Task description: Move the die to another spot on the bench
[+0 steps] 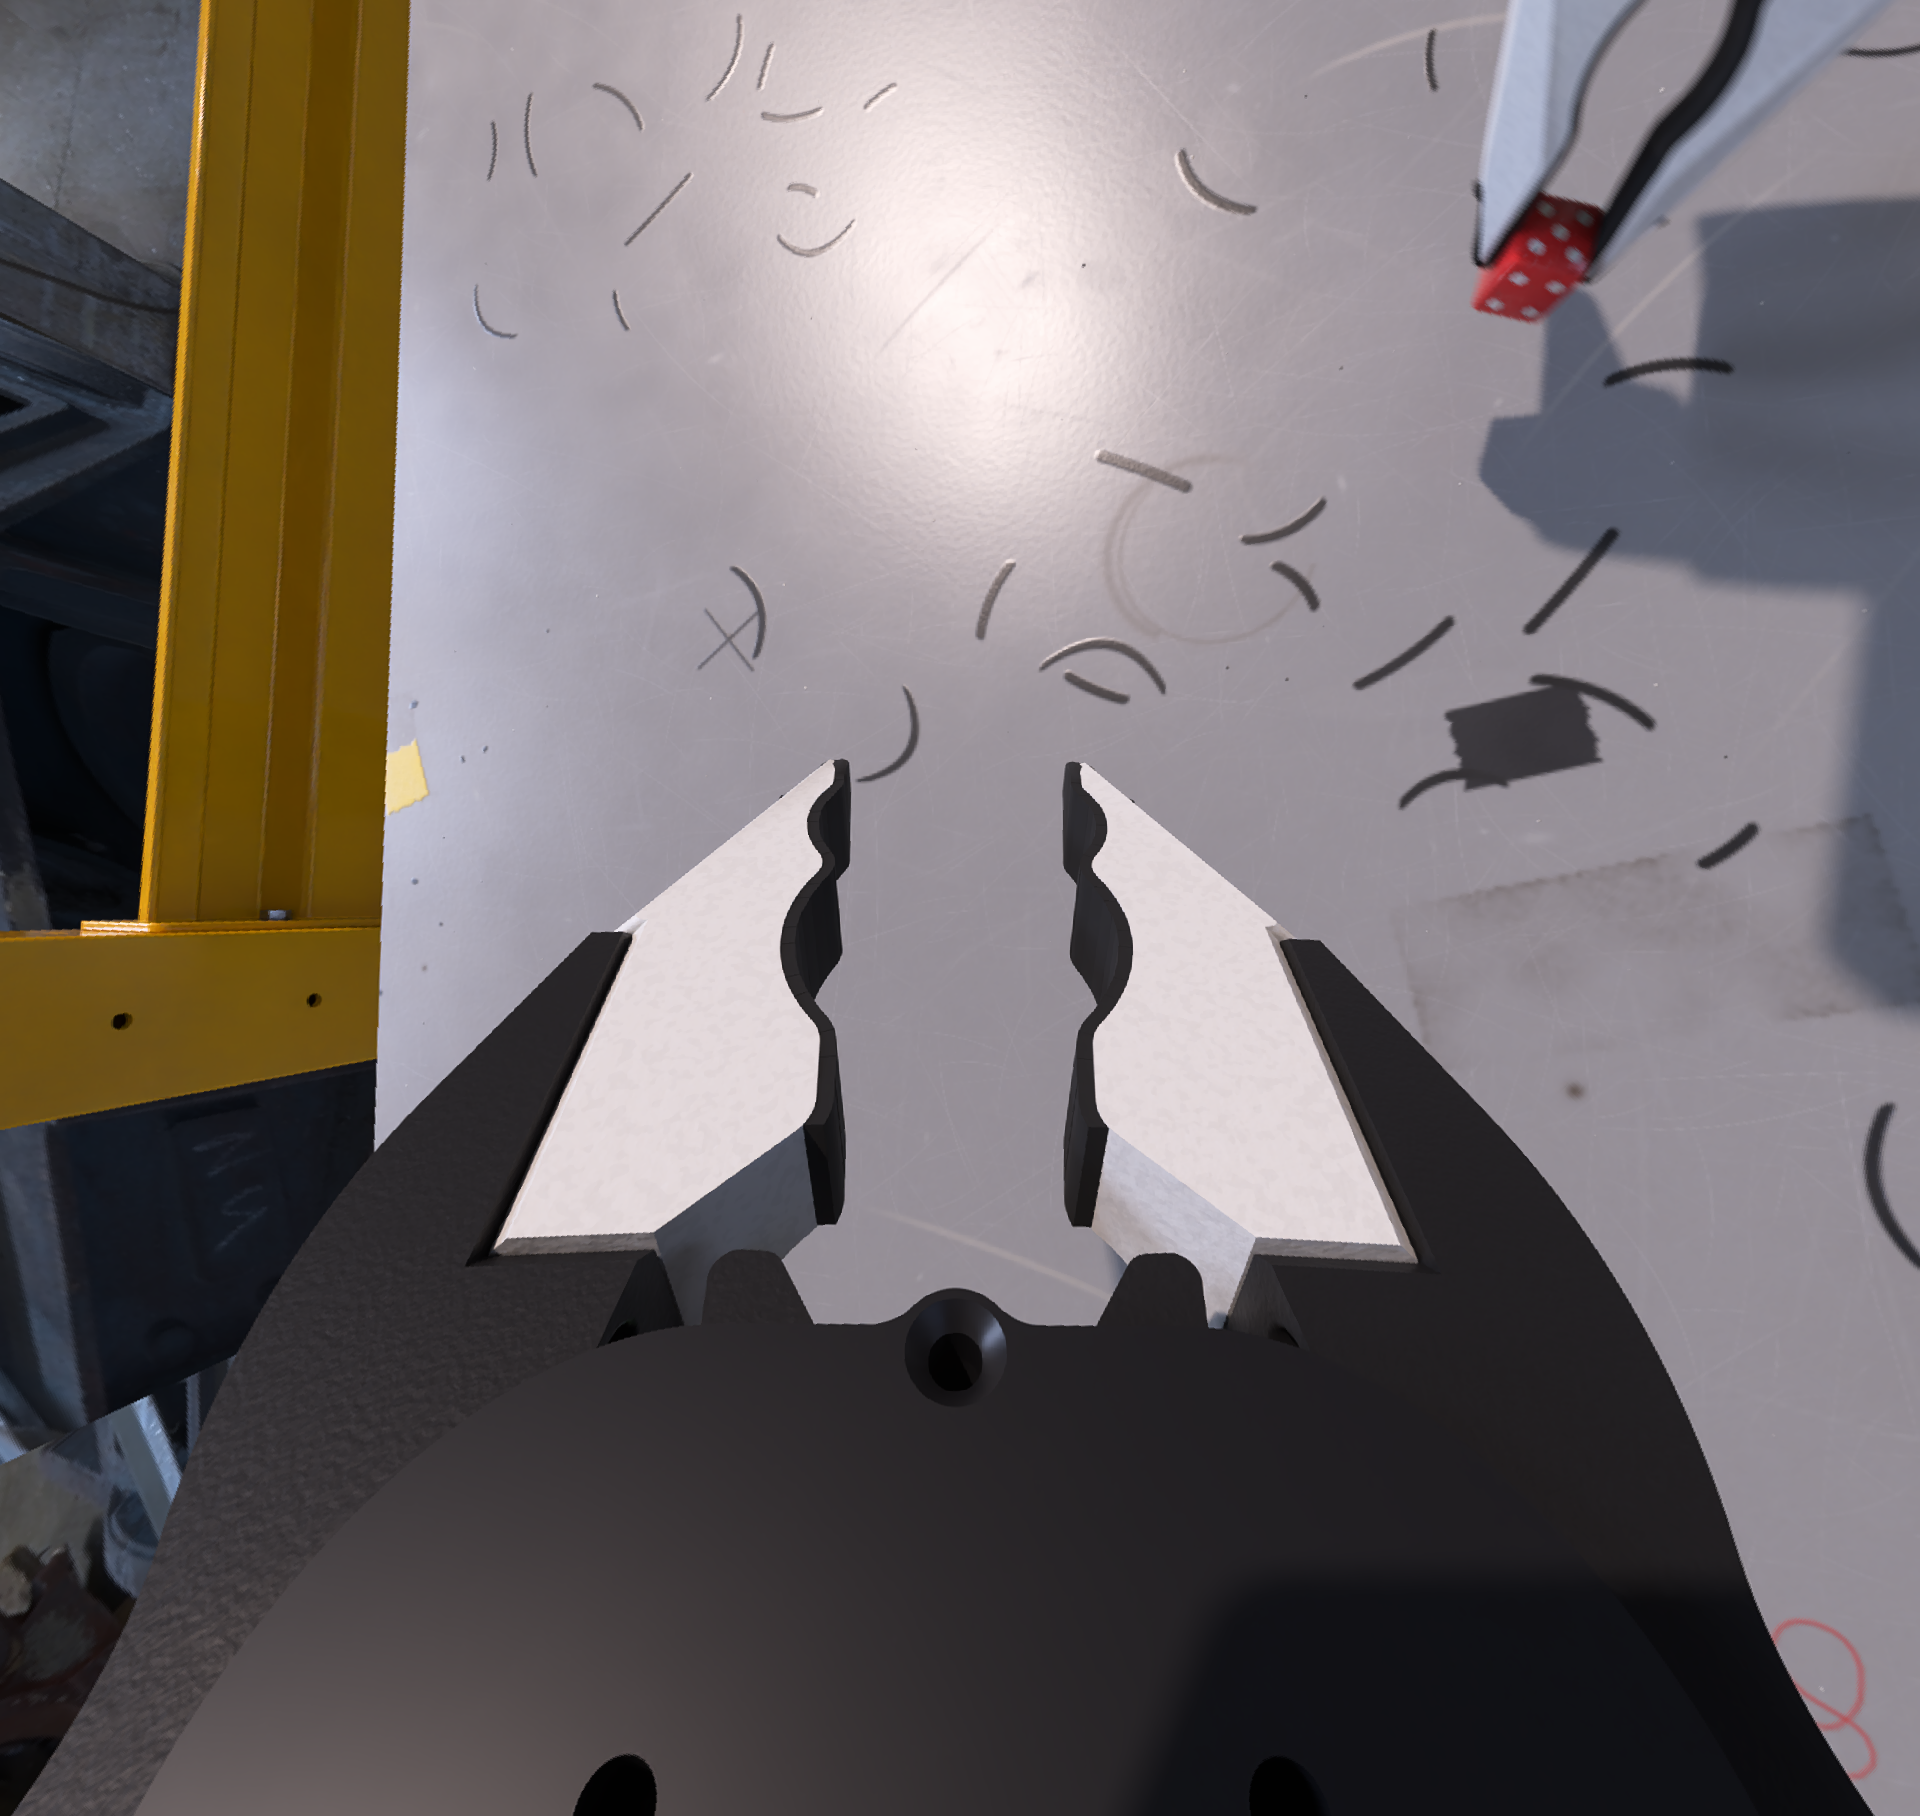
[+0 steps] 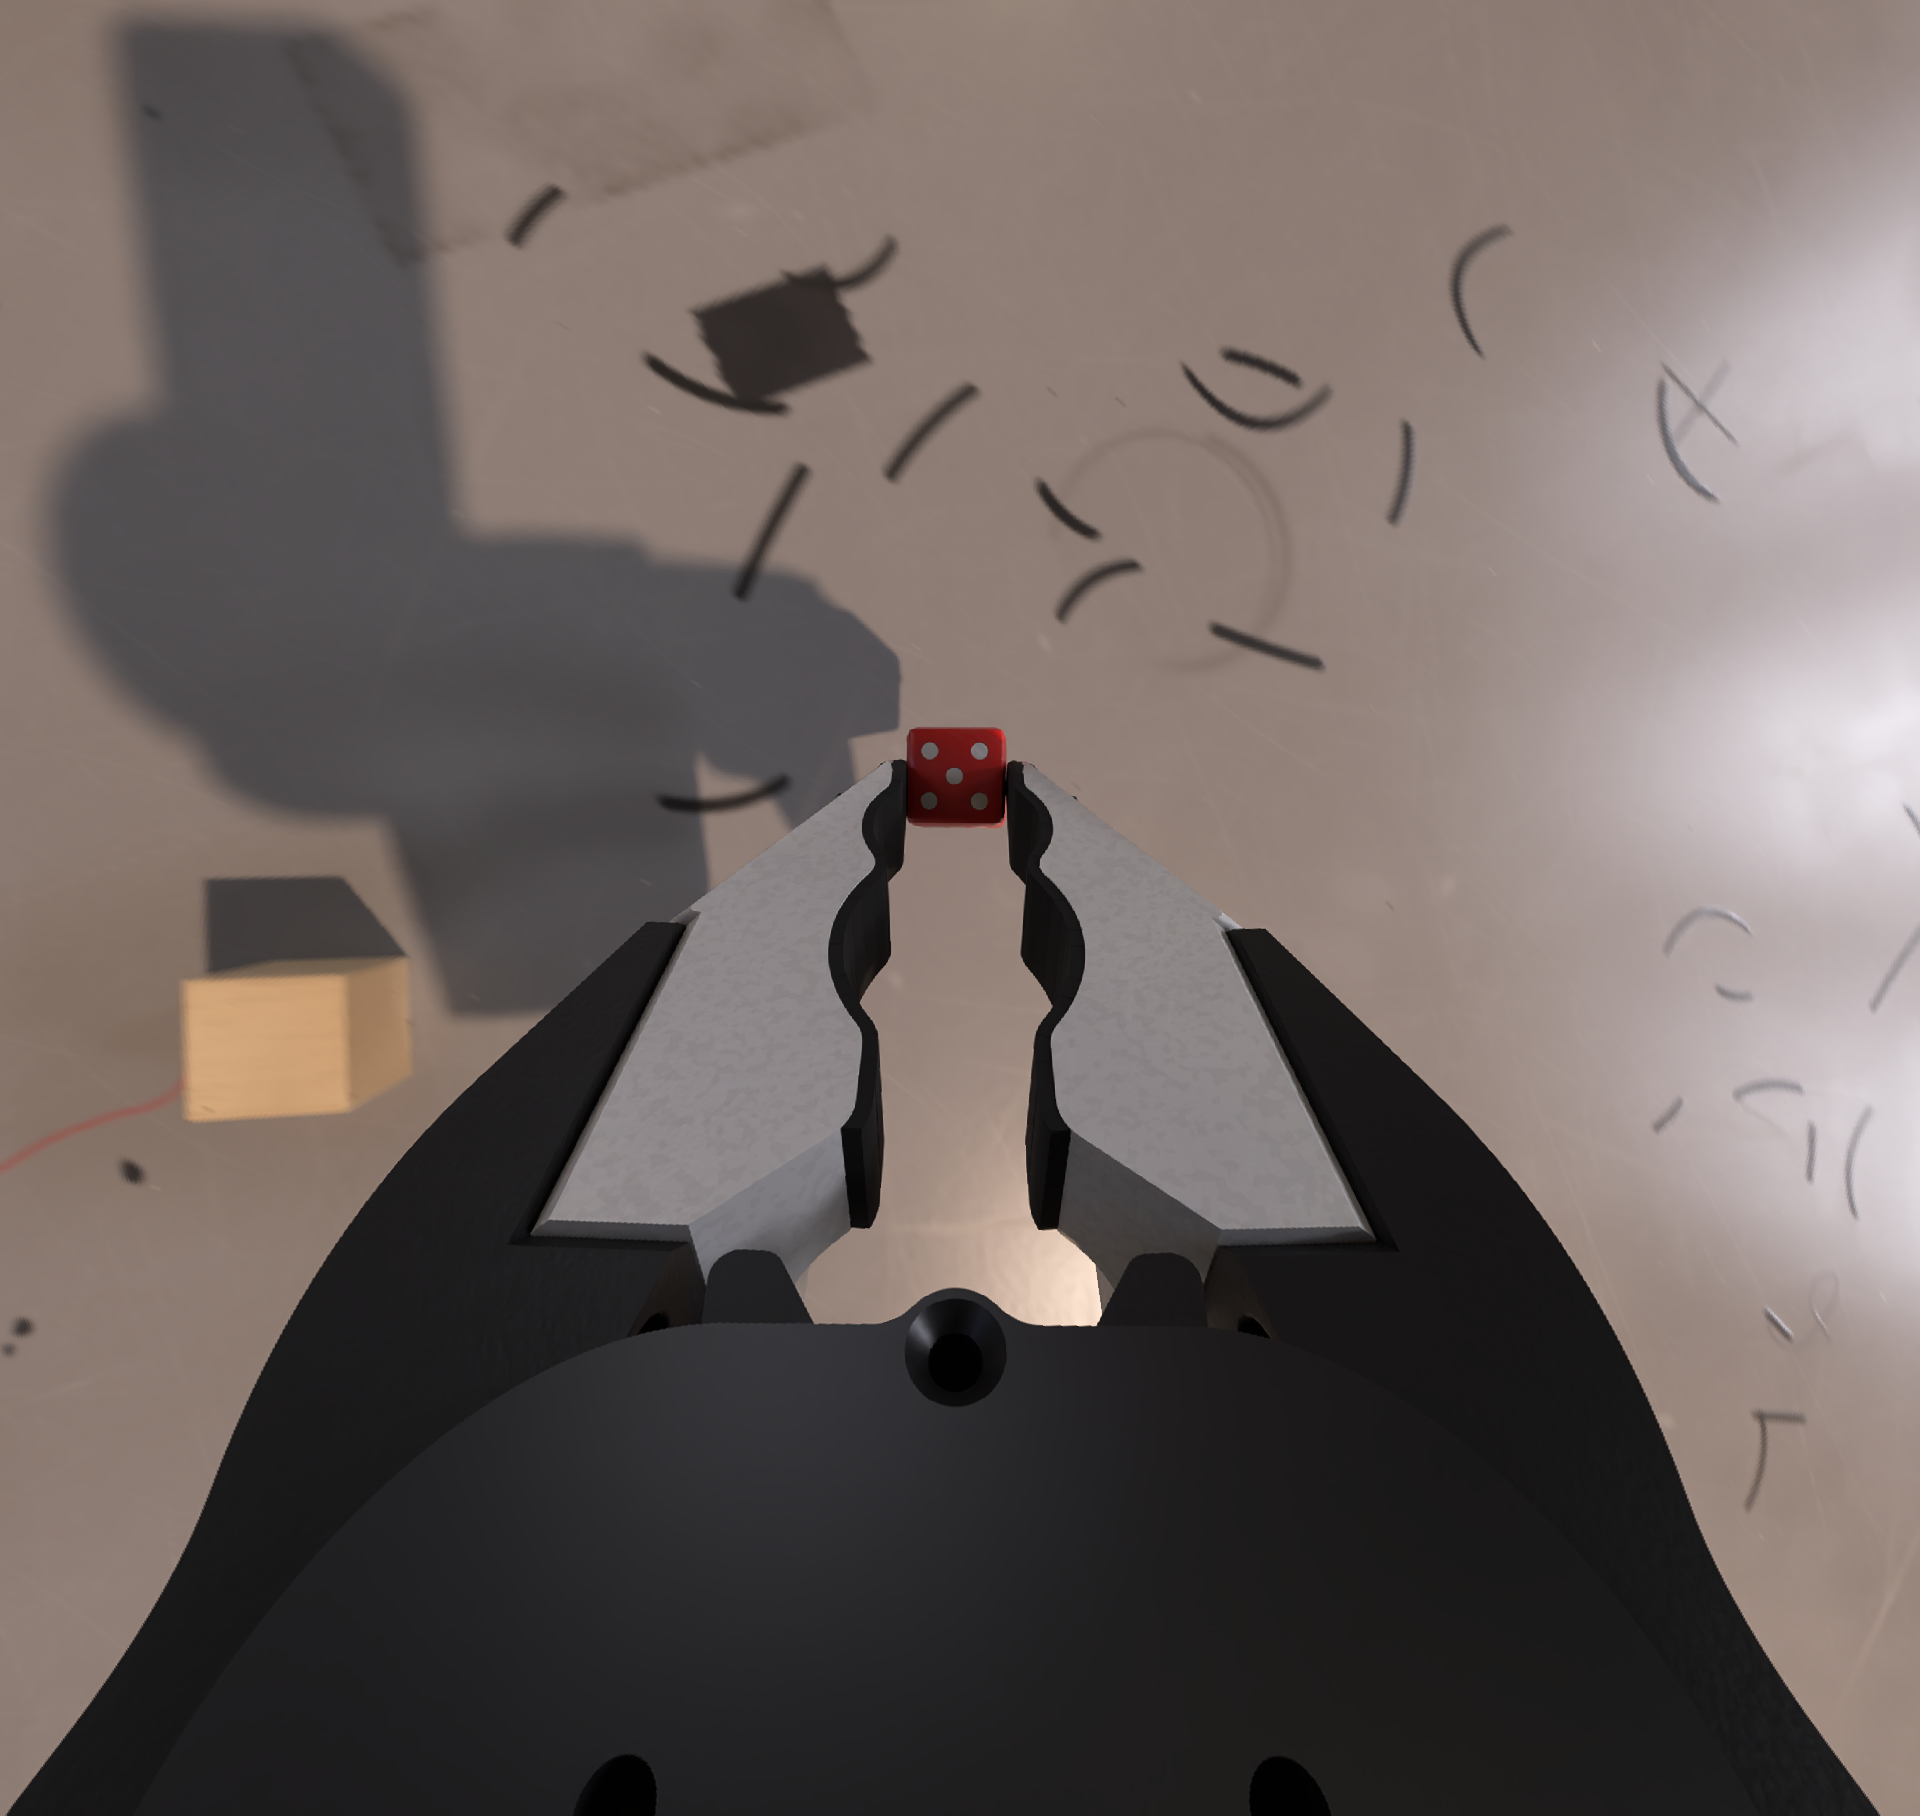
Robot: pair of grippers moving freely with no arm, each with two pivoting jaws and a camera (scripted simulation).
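A: Grey bench [image 2: 1558, 831], scuffed with dark arc marks and lit by a bright glare patch. The die [image 2: 955, 776] is pinched at the very tips of the right gripper [image 2: 955, 779], jaws closed onto two opposite faces, five-pip face toward the camera.

B: Off the surface?

A: Judged lifted: in the left wrist view the die [image 1: 1536, 258] hangs at the fingertips with shadow cast apart from it. The wooden block [image 2: 296, 1039] sits well left of the die, nearer the camera.

B: Left gripper [image 1: 956, 779]?

A: Jaws spread, nothing held, well away from the die, next to the yellow frame [image 1: 281, 416].

B: Advice for the carry?

A: Tip grip is shallow, so squeeze should be kept constant. Level translation is advised. The die should be lowered until contact before release, clear of the block.
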